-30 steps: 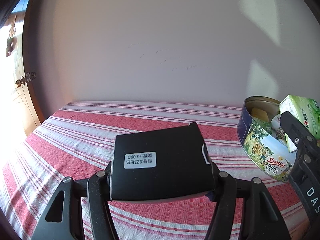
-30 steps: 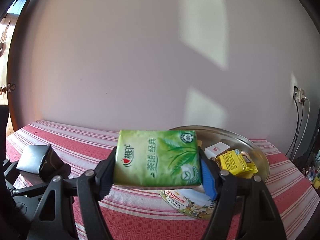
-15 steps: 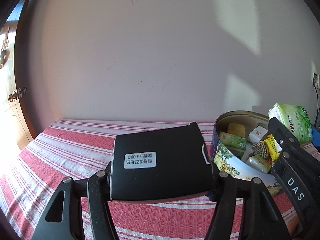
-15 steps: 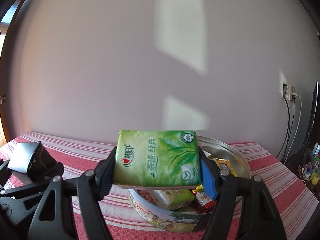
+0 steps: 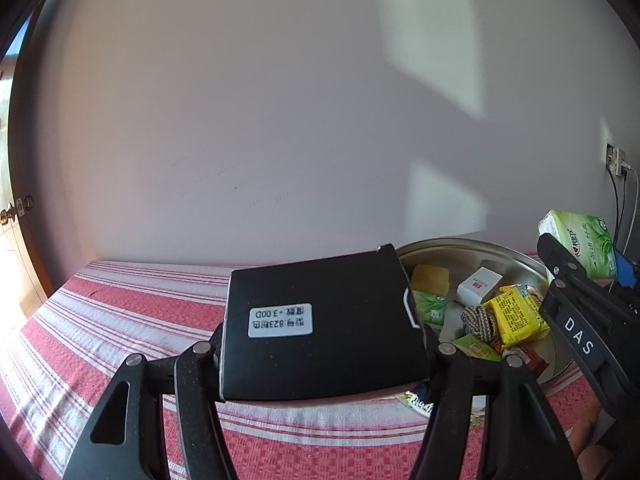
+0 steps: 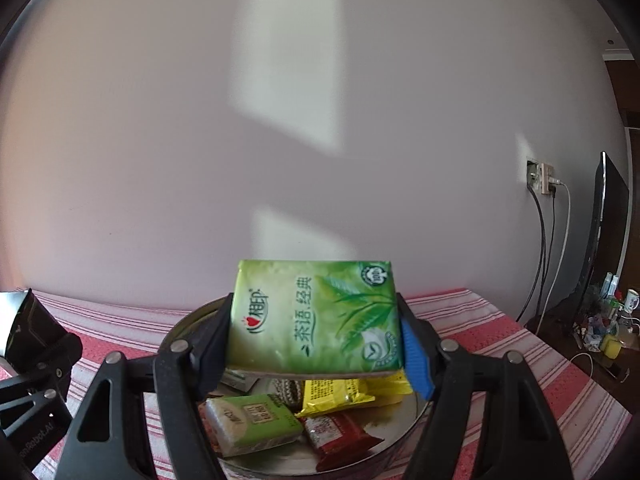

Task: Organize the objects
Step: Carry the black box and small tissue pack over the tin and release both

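Tin (image 6: pixel 176 332) now sits directly under our right gripper (image 6: pixel 316 340), which pinches the tissue pack (image 6: pixel 316 320) above it (release seems next). Our left gripper (image 5: pixel 320 354) clamps the black box (image 5: pixel 320 324) beside the tin.

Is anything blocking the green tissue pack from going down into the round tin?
No lid or barrier shows. The tissue pack, held by the right gripper, hangs over the open tin, but snack packets already crowd the bottom.
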